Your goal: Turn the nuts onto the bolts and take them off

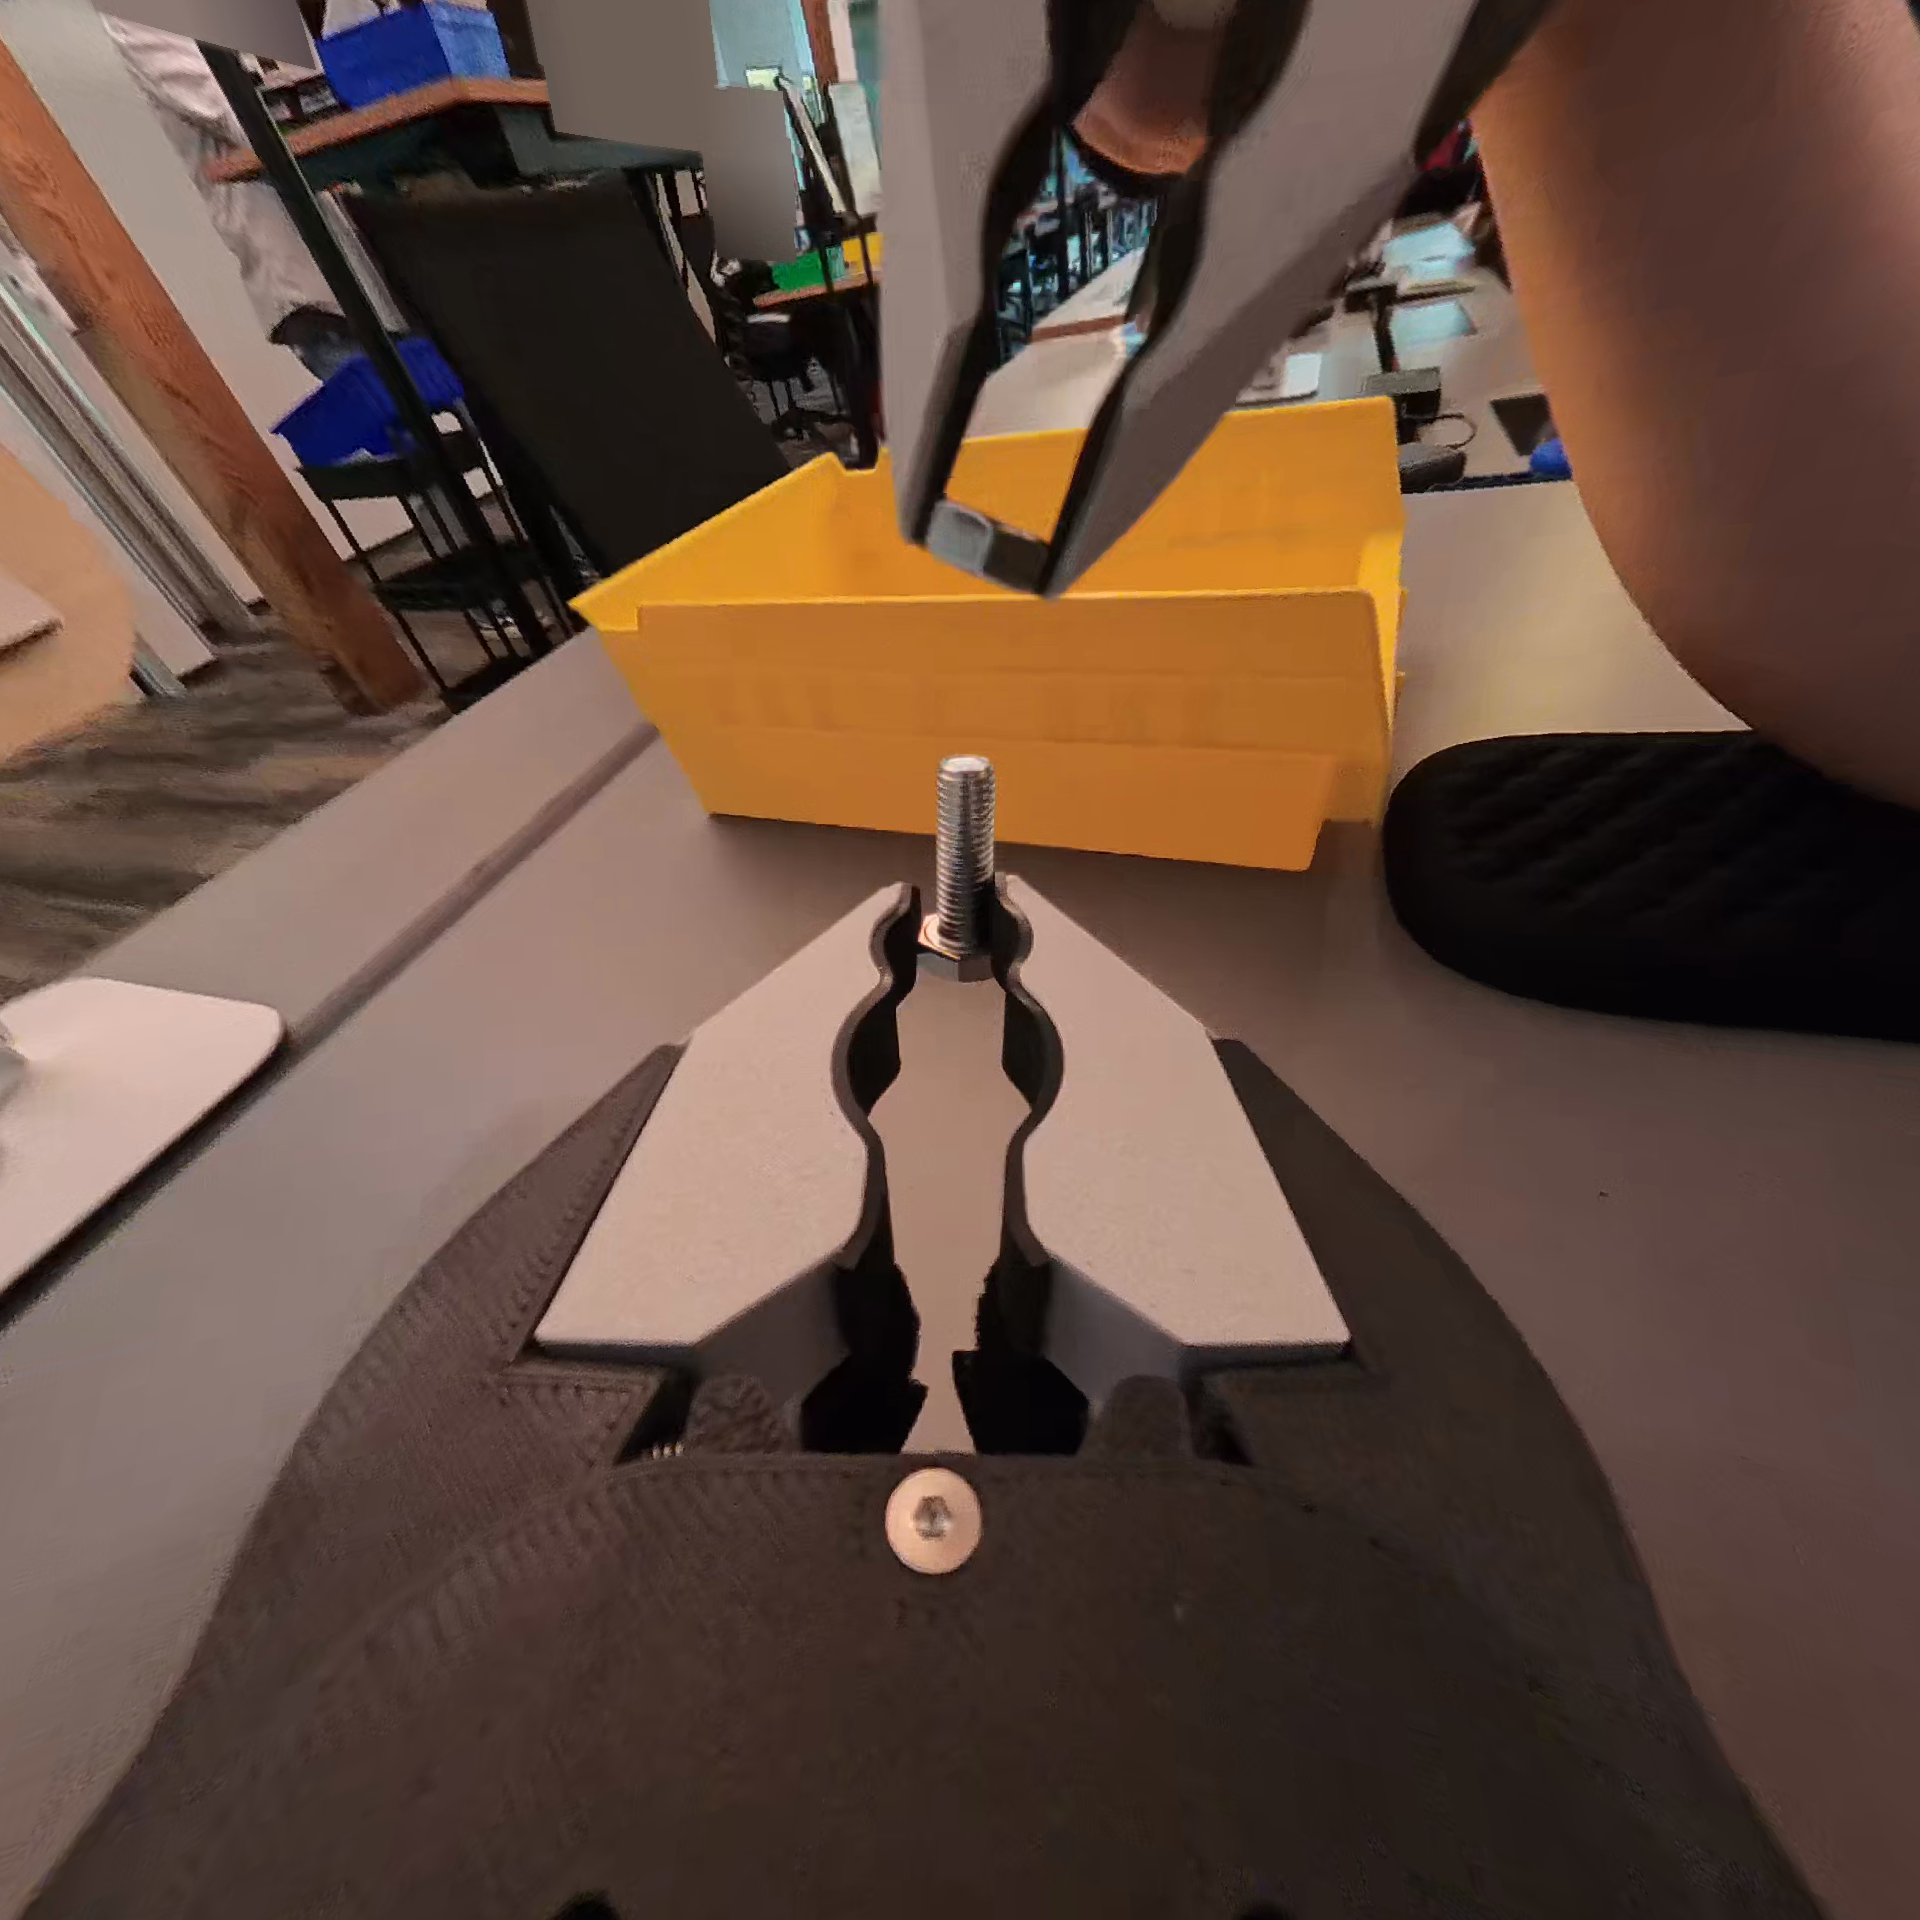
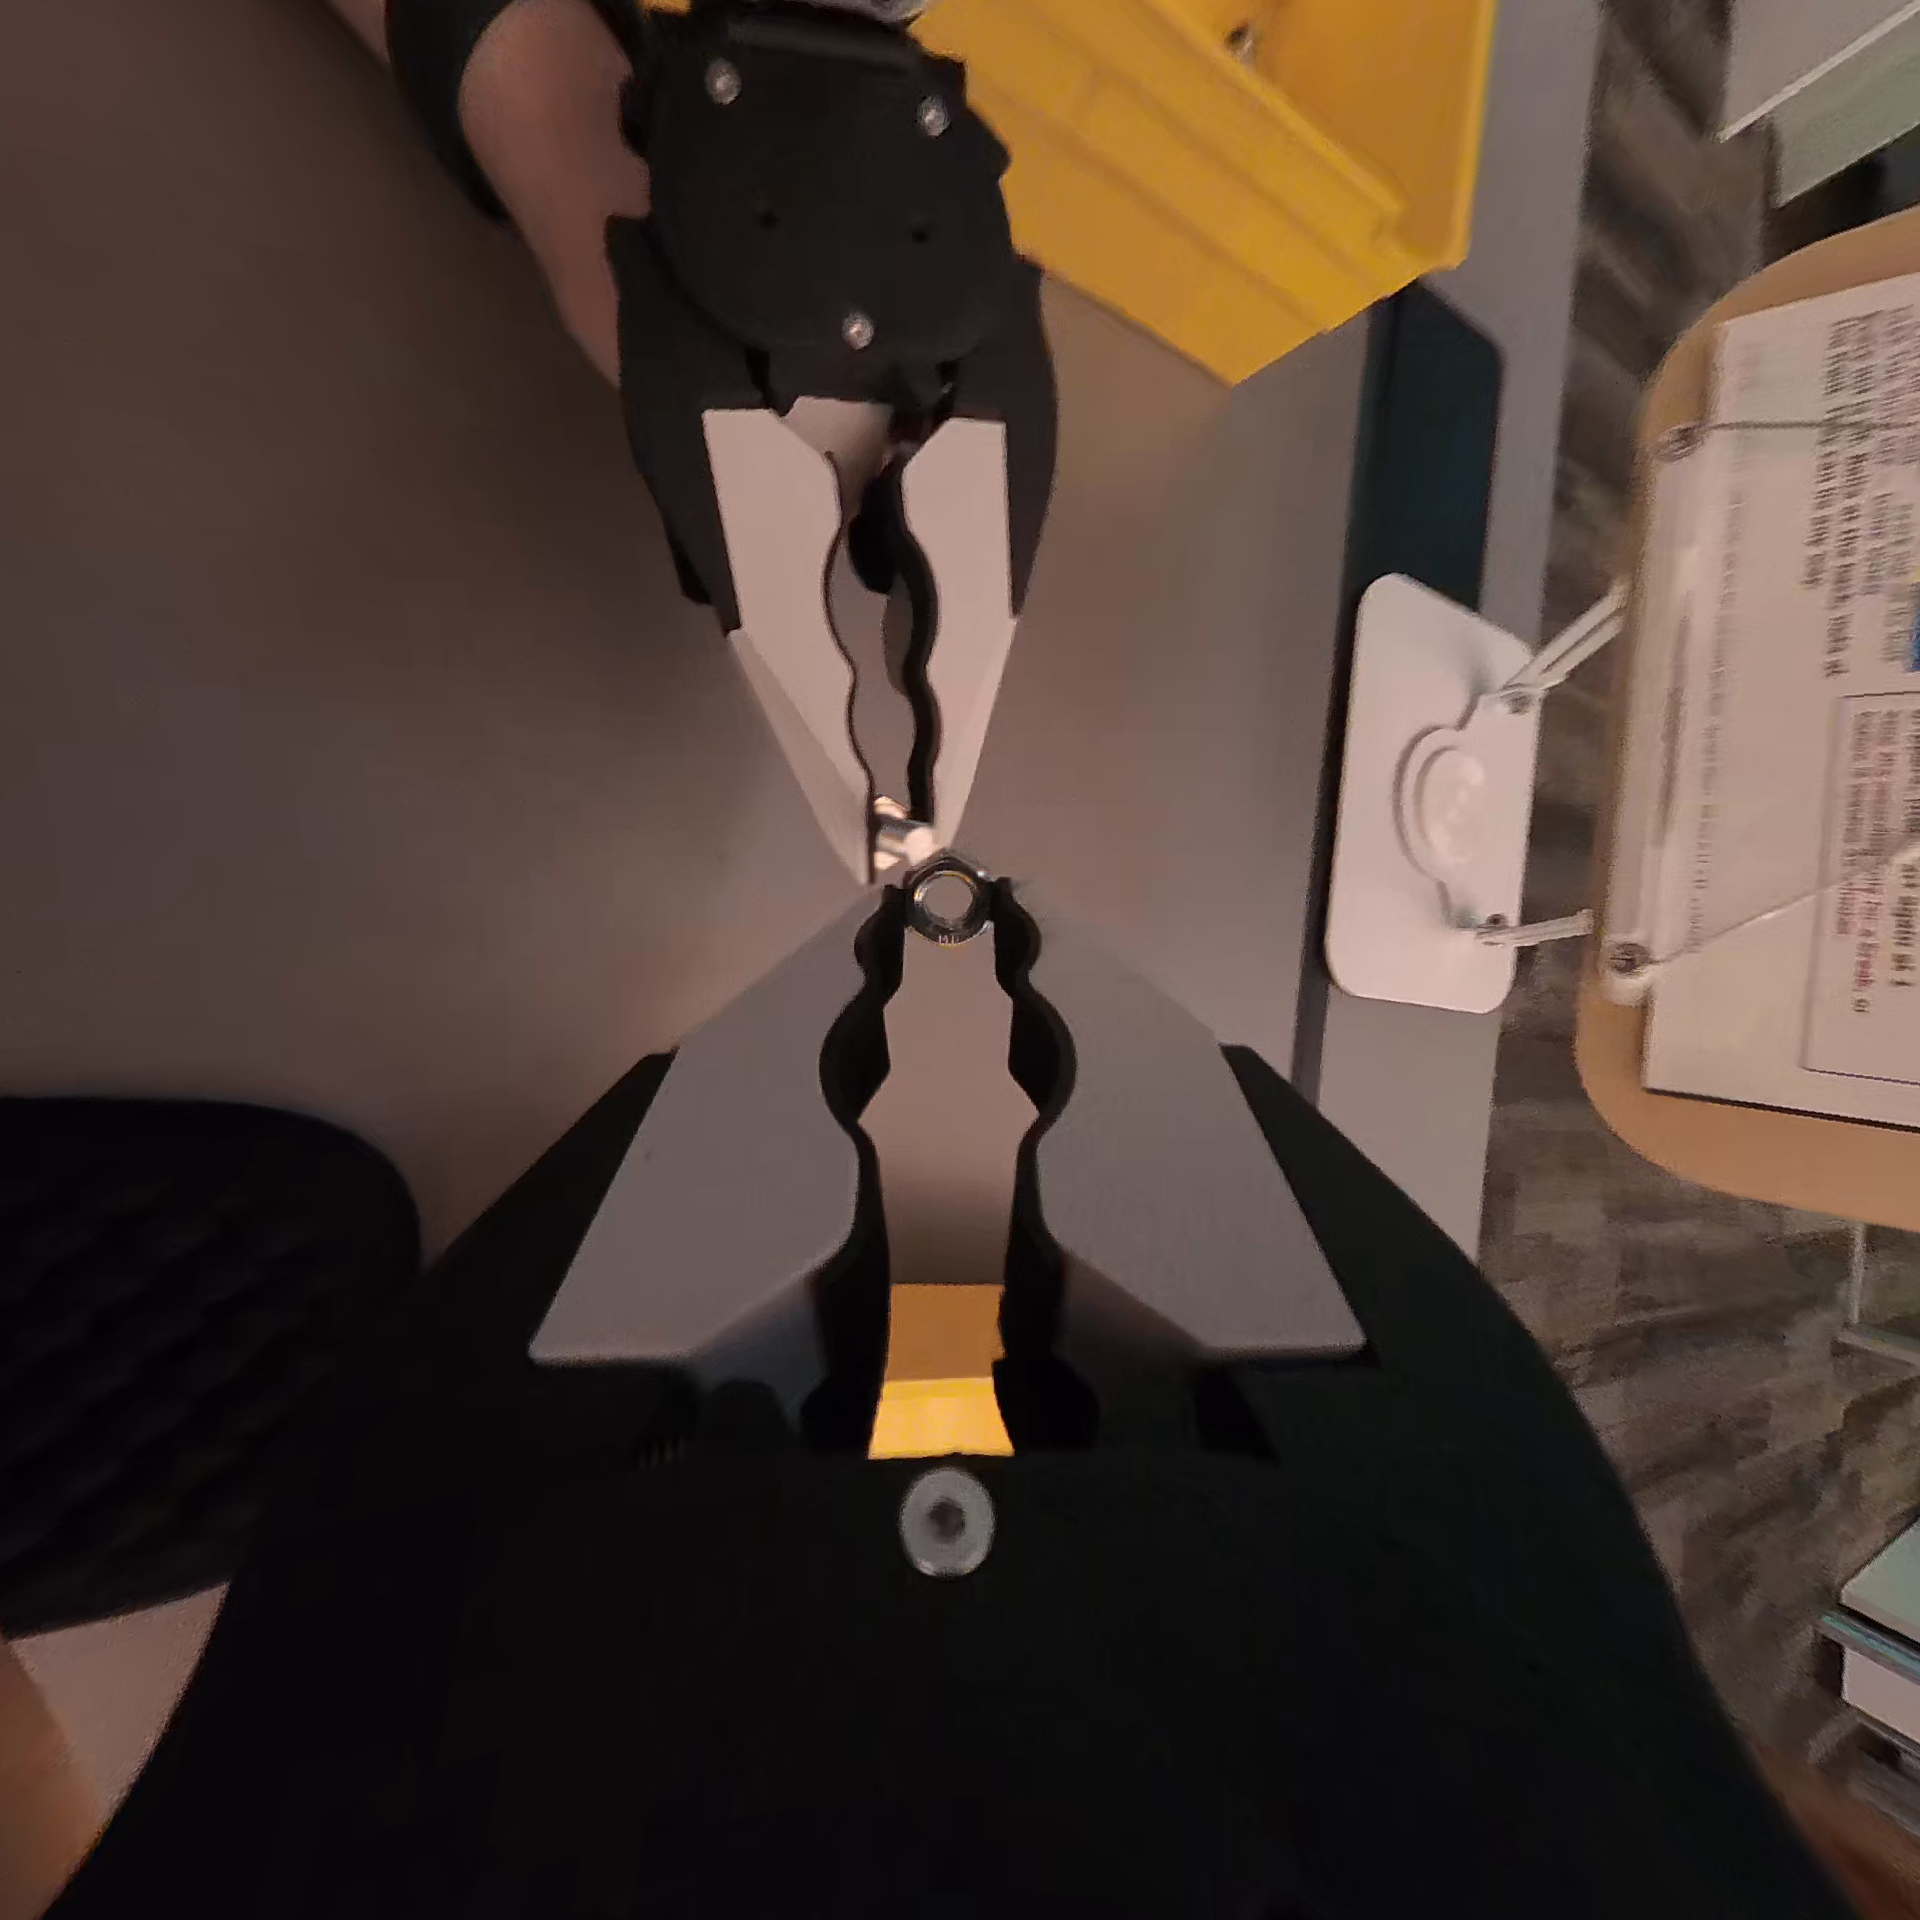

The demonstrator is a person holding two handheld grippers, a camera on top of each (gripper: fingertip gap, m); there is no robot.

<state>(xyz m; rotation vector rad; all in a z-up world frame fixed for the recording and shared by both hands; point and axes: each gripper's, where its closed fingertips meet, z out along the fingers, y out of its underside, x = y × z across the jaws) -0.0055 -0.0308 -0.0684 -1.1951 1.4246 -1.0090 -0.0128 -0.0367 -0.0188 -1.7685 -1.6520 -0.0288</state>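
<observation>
My left gripper (image 1: 956, 940) is shut on the hex head of a steel bolt (image 1: 964, 847) and holds it upright, thread pointing up, just above the grey table. My right gripper (image 1: 987, 556) comes down from above, shut on a steel hex nut (image 1: 982, 549), well above the bolt's tip. In the right wrist view my right gripper (image 2: 948, 902) holds the nut (image 2: 945, 900) with its hole facing the camera. The left gripper (image 2: 902, 844) shows below with the bolt (image 2: 900, 837) end-on, just left of the nut.
A yellow bin (image 1: 1039, 665) stands on the table behind the bolt and also shows in the right wrist view (image 2: 1236, 177). A black padded rest (image 1: 1662, 883) lies at the right under an arm. A white stand base (image 2: 1423, 790) holding a document sits near the table edge.
</observation>
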